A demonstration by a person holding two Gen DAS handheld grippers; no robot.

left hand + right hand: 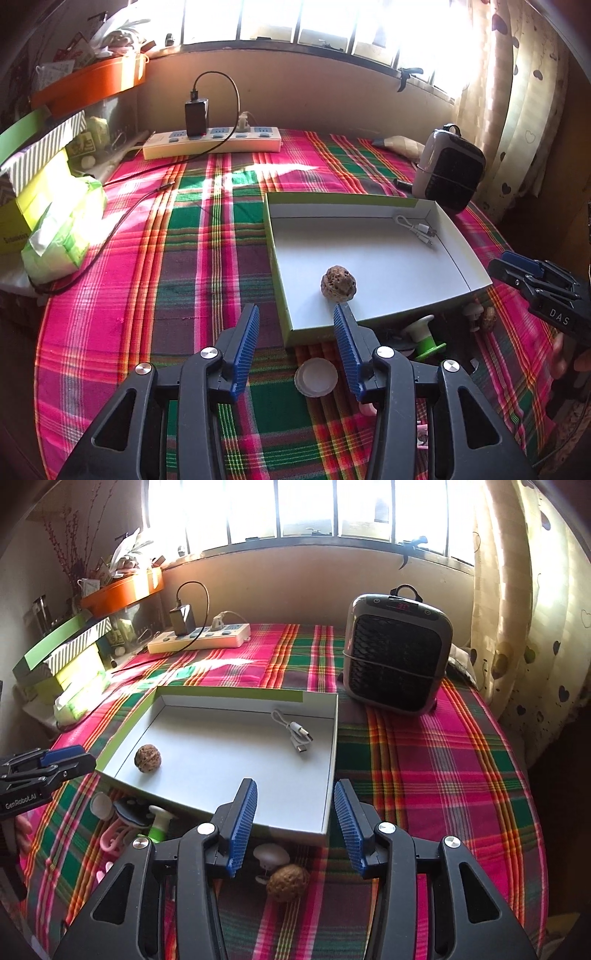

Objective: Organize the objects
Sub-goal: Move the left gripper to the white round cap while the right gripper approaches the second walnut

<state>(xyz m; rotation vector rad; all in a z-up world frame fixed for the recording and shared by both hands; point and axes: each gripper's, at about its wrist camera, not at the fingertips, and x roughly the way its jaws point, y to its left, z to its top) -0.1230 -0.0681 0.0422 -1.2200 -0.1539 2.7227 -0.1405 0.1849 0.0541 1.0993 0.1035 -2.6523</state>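
- while both grippers hang w/ jaws apart, empty: left gripper [295, 321], right gripper [295, 797]
- walnut [338, 284] in box [373, 319], near front edge
- usb cable [293, 734] far corner; middle bare

Below the right tool [295, 827], the box [295, 830] hides part of a white cap [271, 853]; pink toys [114, 838] left of it are partly covered and unidentifiable.

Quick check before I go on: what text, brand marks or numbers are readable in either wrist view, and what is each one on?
"DAS": on the right hand-held gripper, seen from the left wrist view.
"GenRobot.AI": on the left hand-held gripper, seen from the right wrist view.
Red digits on the heater top panel: look like "30", too blurred to be sure.
Print on the yellow-green box: too small and cut off to read.
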